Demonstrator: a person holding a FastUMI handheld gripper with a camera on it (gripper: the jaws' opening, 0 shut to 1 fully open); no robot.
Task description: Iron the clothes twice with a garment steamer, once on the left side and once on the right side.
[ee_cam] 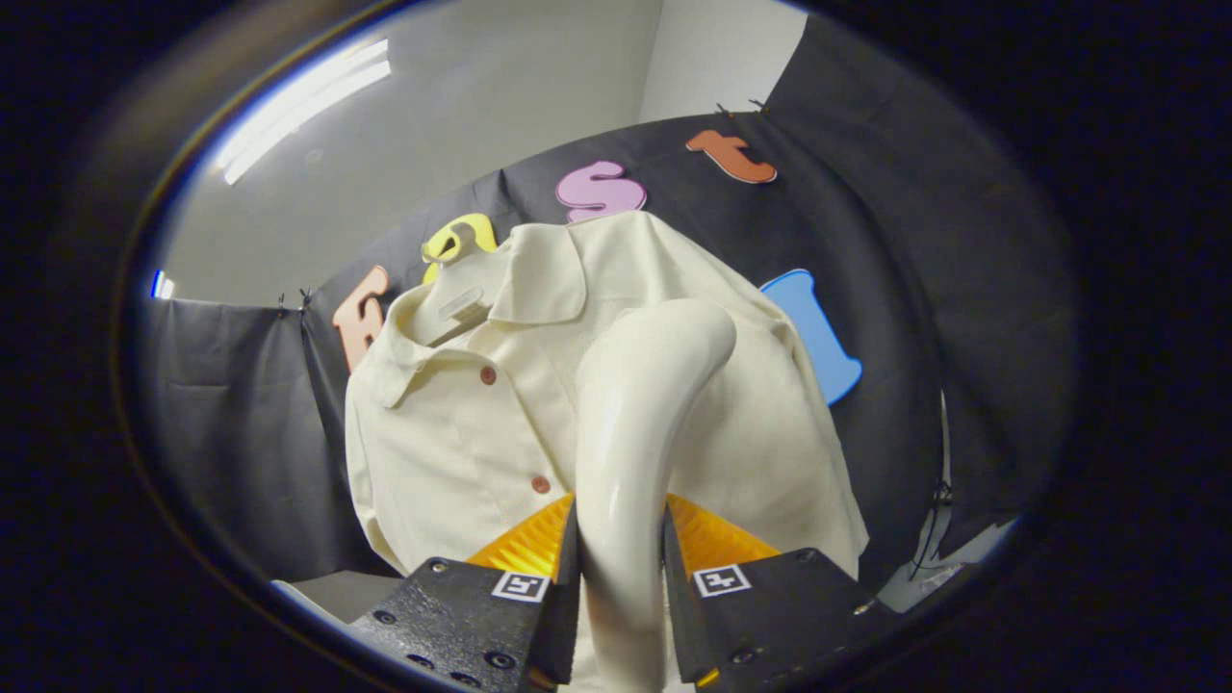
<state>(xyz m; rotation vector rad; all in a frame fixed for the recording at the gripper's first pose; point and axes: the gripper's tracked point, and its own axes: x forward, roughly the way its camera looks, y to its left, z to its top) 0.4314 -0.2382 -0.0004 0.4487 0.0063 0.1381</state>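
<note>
Gripping the glossy cream plastic garment steamer (630, 423) by its handle, my tongs (621, 568) press it from both sides, one finger at 9 o'clock and one at 3 o'clock of the shaft. Its curved head, at 12 o'clock from the fingers, rests against the cream button-front collared shirt (462, 433) hanging on a pale hanger (460, 300) before the black cloth wall (241, 433).

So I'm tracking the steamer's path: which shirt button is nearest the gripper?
The lower button, just ahead of the fingers gripping the steamer; the other button sits higher, by the collar.
</note>
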